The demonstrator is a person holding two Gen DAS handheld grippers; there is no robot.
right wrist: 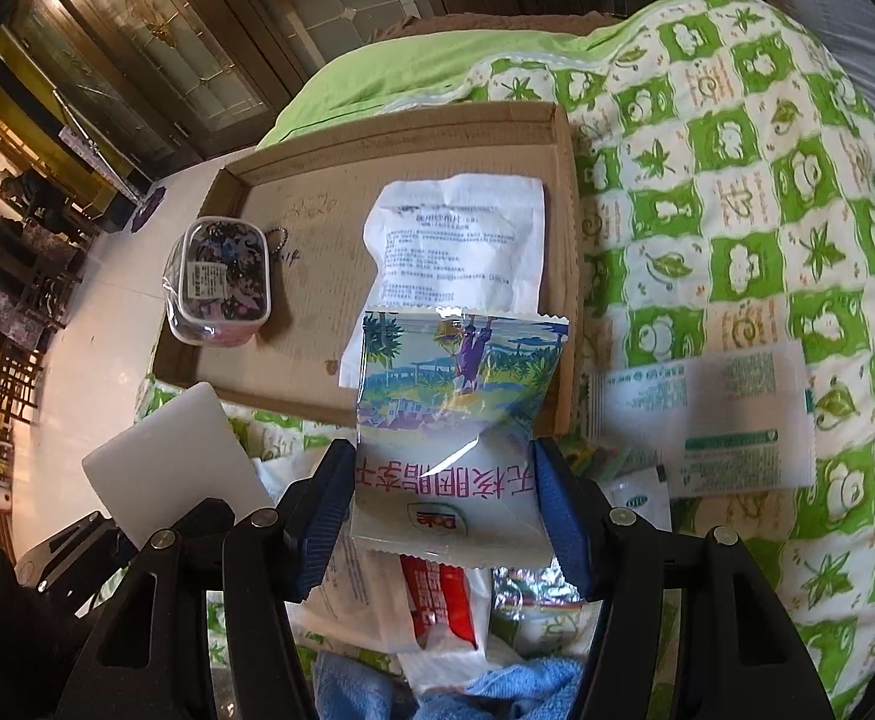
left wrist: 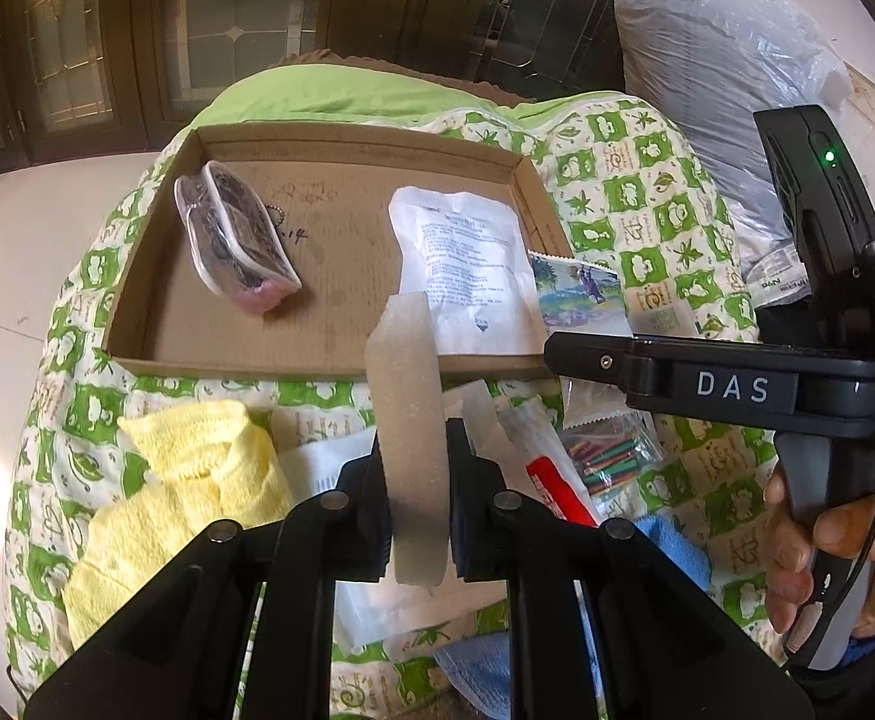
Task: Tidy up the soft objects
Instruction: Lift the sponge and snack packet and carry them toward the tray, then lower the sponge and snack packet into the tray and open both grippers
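both grippers are loaded: your left gripper [left wrist: 418, 468] pinches a foam slab [left wrist: 404, 420] upright at the box [left wrist: 317, 141] front wall, your right gripper [right wrist: 446, 504] clamps a snack pack [right wrist: 458, 420] over that wall, likely to drop each beside the white pouch [right wrist: 461, 240].

Shallow brown cardboard tray [left wrist: 155, 276] sits on the green-and-white patterned quilt [left wrist: 635, 192]. In the tray: small plastic-wrapped printed pouch [left wrist: 230, 240] at left, white printed paper packet [left wrist: 467, 252] at right. Yellow knitted cloth [left wrist: 191, 492] lies on the quilt before the tray's left half.
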